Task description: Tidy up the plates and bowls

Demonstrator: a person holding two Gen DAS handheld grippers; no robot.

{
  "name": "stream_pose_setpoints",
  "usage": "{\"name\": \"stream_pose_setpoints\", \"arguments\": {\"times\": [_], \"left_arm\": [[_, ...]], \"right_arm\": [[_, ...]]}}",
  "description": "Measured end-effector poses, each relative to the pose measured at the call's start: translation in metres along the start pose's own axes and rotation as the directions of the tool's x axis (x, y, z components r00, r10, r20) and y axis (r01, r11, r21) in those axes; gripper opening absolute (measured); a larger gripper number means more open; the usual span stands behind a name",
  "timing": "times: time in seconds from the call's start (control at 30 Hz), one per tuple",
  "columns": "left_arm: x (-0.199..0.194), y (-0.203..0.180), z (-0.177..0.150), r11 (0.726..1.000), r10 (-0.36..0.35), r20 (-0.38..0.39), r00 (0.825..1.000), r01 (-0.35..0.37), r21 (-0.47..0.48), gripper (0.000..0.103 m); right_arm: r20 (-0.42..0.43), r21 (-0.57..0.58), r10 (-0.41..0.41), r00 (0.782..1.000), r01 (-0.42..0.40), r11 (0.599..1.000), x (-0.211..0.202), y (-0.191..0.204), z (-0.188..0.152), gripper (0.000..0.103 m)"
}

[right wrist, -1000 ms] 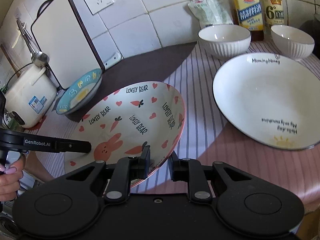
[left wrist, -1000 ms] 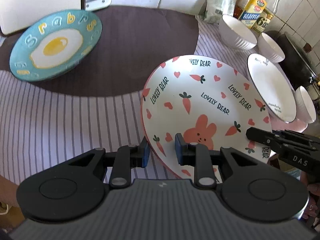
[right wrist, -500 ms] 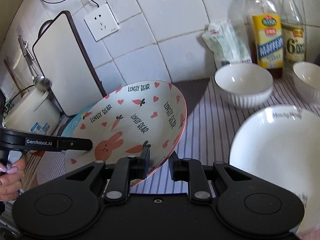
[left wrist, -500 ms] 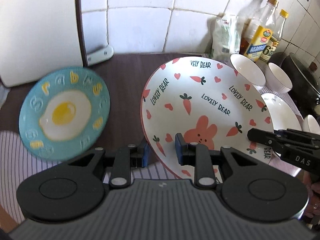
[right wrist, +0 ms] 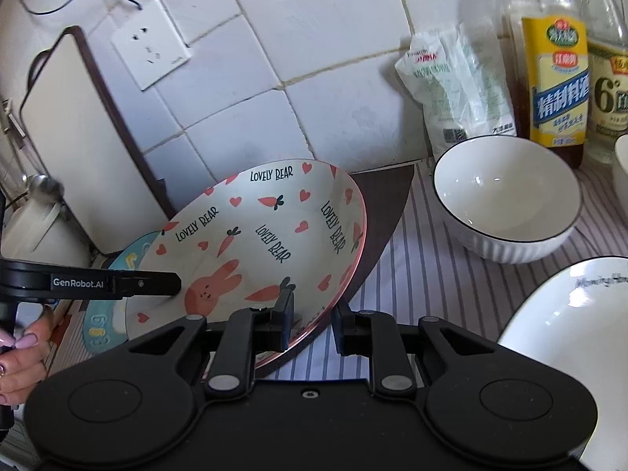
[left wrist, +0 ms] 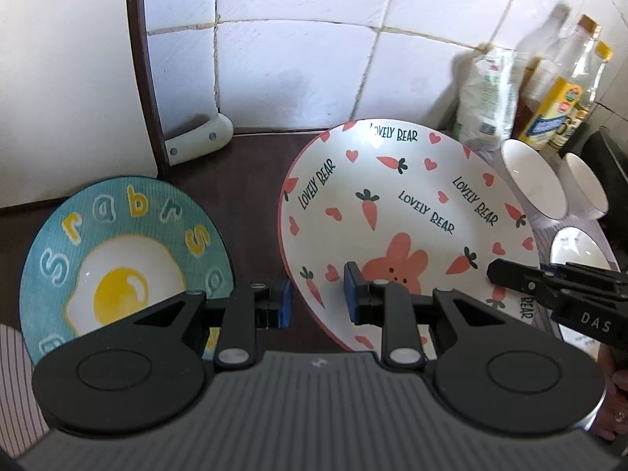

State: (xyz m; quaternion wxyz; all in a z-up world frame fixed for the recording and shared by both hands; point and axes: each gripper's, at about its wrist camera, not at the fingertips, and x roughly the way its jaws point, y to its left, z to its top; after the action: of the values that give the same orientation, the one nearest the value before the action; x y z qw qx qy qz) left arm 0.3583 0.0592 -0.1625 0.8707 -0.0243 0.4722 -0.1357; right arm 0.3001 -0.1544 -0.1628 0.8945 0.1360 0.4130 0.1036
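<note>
Both grippers hold the white rabbit plate (left wrist: 408, 212) with carrots and hearts, lifted and tilted above the table. My left gripper (left wrist: 317, 301) is shut on its near left rim. My right gripper (right wrist: 312, 316) is shut on its near right rim; the plate also shows in the right wrist view (right wrist: 255, 243). A blue fried-egg plate (left wrist: 117, 267) lies on the dark mat just left of the rabbit plate, partly beneath it in the right wrist view (right wrist: 117, 271). A white ribbed bowl (right wrist: 506, 200) and a large white plate (right wrist: 573, 337) sit on the striped cloth at the right.
A white cutting board (left wrist: 66, 78) leans on the tiled wall behind the blue plate. Bottles (right wrist: 557, 78) and a white bag (right wrist: 455, 86) stand at the back right. A second white bowl (left wrist: 585, 184) sits beside the first. A rice cooker (right wrist: 35, 231) is at the far left.
Both grippers have carried the rabbit plate up and left, toward the wall and the blue egg plate. The blue plate is now closer to the left gripper; the large white plate has slid out to the right.
</note>
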Motion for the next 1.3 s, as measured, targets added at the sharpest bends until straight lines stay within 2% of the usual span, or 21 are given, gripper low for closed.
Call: {"name": "stream_pose_setpoints", "arguments": {"times": [0.23, 0.63, 0.77, 0.9, 1.03, 1.07, 1.1, 1.13, 1.2, 1.3], "left_arm": [[0.029, 0.009, 0.016, 1.0, 0.004, -0.026, 1.0, -0.004, -0.01, 0.024], [0.054, 0.008, 0.024, 0.999, 0.019, -0.061, 0.998, -0.021, -0.027, 0.025], [0.062, 0.003, 0.026, 0.999, 0.039, -0.111, 0.993, -0.041, -0.022, 0.029], [0.064, -0.001, 0.026, 0.998, 0.067, -0.123, 0.99, -0.067, 0.001, 0.03], [0.062, -0.012, 0.024, 0.993, 0.119, -0.111, 0.987, -0.115, 0.042, 0.03], [0.06, -0.016, 0.023, 0.99, 0.135, -0.11, 0.985, -0.129, 0.053, 0.03], [0.057, -0.018, 0.023, 0.988, 0.147, -0.104, 0.984, -0.141, 0.06, 0.03], [0.052, -0.019, 0.023, 0.987, 0.154, -0.099, 0.983, -0.148, 0.063, 0.032], [0.042, -0.022, 0.024, 0.987, 0.157, -0.094, 0.983, -0.152, 0.06, 0.034], [0.02, -0.031, 0.025, 0.988, 0.144, -0.075, 0.987, -0.139, 0.062, 0.044]], "right_arm": [[-0.034, 0.032, -0.024, 0.999, 0.025, 0.999, 0.03, -0.006, 0.01, 0.025], [-0.07, 0.071, -0.068, 0.995, 0.073, 0.995, 0.048, -0.012, 0.013, 0.026], [-0.107, 0.059, -0.102, 0.989, 0.109, 0.992, 0.056, -0.007, 0.013, 0.032], [-0.114, 0.048, -0.12, 0.986, 0.126, 0.991, 0.057, -0.002, 0.012, 0.033], [-0.13, 0.03, -0.143, 0.981, 0.148, 0.989, 0.051, 0.003, 0.012, 0.039], [-0.111, -0.022, -0.225, 0.968, 0.224, 0.974, 0.037, 0.015, 0.011, 0.042], [-0.111, -0.022, -0.225, 0.968, 0.224, 0.974, 0.037, 0.015, 0.011, 0.044], [-0.049, -0.039, -0.247, 0.968, 0.245, 0.969, 0.015, 0.023, 0.009, 0.05], [-0.013, -0.032, -0.226, 0.974, 0.225, 0.974, -0.008, 0.027, 0.006, 0.052], [0.021, -0.033, -0.213, 0.977, 0.213, 0.976, -0.027, 0.029, 0.005, 0.057]]}}
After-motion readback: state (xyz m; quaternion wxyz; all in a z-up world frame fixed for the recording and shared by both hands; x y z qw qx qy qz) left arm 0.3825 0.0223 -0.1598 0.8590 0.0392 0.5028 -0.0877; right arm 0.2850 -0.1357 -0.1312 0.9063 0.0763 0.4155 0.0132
